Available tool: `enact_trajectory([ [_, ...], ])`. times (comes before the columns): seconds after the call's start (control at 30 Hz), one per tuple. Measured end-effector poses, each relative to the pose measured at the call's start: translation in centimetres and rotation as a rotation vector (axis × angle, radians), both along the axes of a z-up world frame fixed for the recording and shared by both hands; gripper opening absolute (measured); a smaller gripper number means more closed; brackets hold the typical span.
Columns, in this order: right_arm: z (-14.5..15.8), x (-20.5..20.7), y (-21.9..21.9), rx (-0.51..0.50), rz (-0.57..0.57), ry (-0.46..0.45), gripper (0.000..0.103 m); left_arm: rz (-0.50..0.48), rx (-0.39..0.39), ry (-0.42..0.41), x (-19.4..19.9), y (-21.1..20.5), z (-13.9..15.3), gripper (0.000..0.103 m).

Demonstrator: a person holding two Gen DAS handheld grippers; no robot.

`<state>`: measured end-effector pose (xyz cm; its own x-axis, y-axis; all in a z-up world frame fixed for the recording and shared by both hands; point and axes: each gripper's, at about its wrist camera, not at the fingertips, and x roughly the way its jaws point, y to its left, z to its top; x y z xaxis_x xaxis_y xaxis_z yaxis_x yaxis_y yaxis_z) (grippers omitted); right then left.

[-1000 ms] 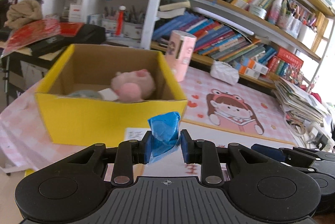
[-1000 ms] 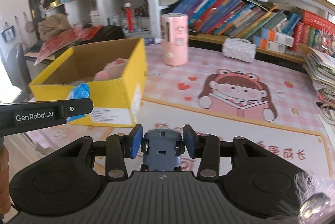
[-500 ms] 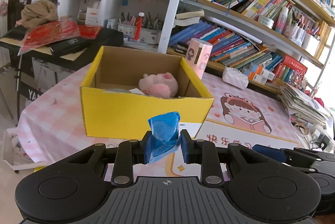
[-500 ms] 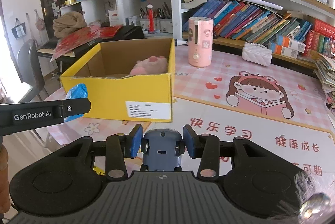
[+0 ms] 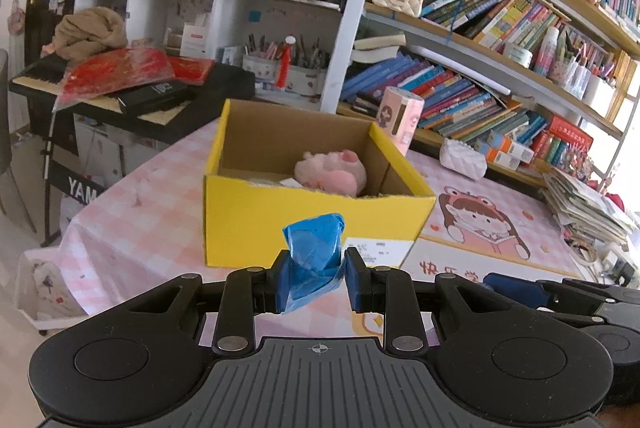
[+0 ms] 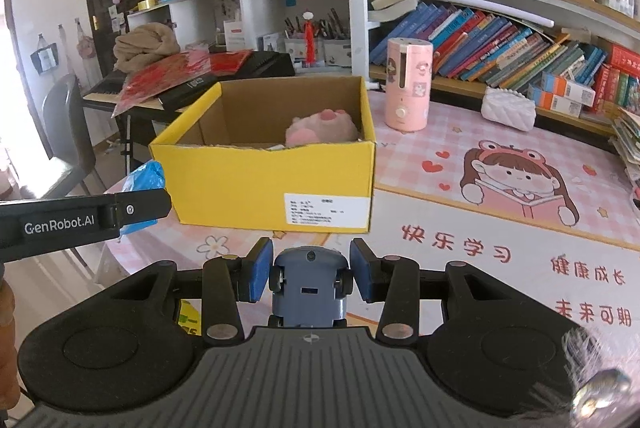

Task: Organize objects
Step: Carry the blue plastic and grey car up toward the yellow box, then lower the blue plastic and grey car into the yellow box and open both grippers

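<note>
Only the right wrist view shows the toy car (image 6: pixel 310 284) (fingers clamping it); left fingers pinch blue wrapper (image 5: pixel 316 256).

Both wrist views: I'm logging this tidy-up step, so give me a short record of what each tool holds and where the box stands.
left tool: shut on a crumpled blue wrapper
right tool: shut on a small blue-grey toy car
yellow box: open, on the pink table cover, ahead of both tools
inside box: pink plush toy
beside box: pink canister, upright
</note>
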<state>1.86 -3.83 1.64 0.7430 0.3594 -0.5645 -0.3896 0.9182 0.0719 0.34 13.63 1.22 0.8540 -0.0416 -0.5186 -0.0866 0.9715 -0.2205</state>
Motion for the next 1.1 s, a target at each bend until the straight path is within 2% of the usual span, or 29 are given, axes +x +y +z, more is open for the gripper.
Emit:
enact_trajectory([
  [0.23, 2.3, 2.2, 0.5, 0.009, 0.007, -0.061, 0.040, 0.010, 0.034, -0.050, 2.2, 0.3, 1.0, 0.026],
  [0.57, 5.8, 10.0, 0.3, 0.069, 0.010, -0.139, 0.040, 0.038, 0.054, -0.067, 8.4, 0.0, 1.6, 0.026],
  [0.8, 5.9, 14.9, 0.9, 0.064, 0.058, -0.149, 0.040, 0.050, 0.076, -0.019, 12.5, -0.7, 0.3, 0.026],
  [1.1, 4.0, 19.5, 2.5, 0.025, 0.143, -0.094, 0.040, 0.058, 0.118, 0.078, 15.8, -1.5, -2.0, 0.026],
])
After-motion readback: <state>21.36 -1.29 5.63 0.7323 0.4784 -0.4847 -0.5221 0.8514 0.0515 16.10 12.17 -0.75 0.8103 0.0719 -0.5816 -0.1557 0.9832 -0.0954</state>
